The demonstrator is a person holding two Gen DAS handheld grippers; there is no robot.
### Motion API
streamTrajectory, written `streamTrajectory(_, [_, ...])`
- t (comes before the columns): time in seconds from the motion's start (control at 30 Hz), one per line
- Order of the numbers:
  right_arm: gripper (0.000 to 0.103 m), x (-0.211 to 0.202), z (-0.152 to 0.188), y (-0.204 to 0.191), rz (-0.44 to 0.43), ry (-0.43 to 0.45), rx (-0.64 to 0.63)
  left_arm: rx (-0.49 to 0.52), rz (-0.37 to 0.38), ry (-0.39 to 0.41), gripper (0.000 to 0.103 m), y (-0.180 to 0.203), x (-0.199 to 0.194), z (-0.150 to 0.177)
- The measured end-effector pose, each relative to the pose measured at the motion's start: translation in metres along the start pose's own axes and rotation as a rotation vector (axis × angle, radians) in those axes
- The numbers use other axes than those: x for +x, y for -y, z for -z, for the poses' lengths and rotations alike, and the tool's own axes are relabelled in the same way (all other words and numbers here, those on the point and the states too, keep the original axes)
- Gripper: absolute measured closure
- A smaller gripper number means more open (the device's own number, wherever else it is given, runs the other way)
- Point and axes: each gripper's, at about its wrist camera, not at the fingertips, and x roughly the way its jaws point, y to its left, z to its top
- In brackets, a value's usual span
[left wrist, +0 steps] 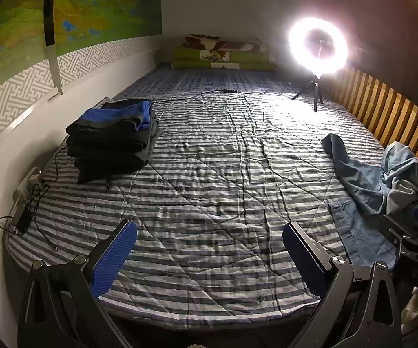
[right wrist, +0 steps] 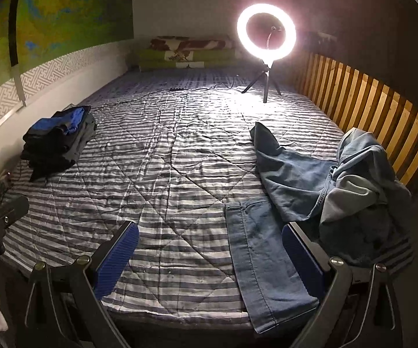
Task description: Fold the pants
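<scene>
A crumpled pair of blue jeans [right wrist: 310, 179] lies on the right side of the striped bed, one leg stretched toward the front edge, the rest bunched against the wooden slats. In the left wrist view the jeans [left wrist: 365, 185] sit at the far right. My right gripper [right wrist: 210, 249] hovers open over the front edge of the bed, its right finger above the jeans leg. My left gripper [left wrist: 209, 249] is open over bare bedding, with nothing between its fingers. The right gripper [left wrist: 417, 232] shows at the right edge of the left wrist view.
A stack of folded dark and blue clothes [left wrist: 113, 139] sits at the left by the wall. A lit ring light on a tripod [right wrist: 266, 34] stands at the far right, its cable [left wrist: 209, 92] running across the striped quilt [left wrist: 209, 174]. Pillows [left wrist: 223, 53] lie at the head. Wooden slats [right wrist: 368, 110] line the right side.
</scene>
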Motion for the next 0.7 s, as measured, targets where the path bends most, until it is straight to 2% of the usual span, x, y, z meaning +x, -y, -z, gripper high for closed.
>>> streamTrajectory(0.7, [0.005, -0.0002, -0.0019, 0.0055, -0.003, 0.000, 0.038, -0.009, -0.017, -0.008, 0.001, -0.0037, -0.0028, 0.0031])
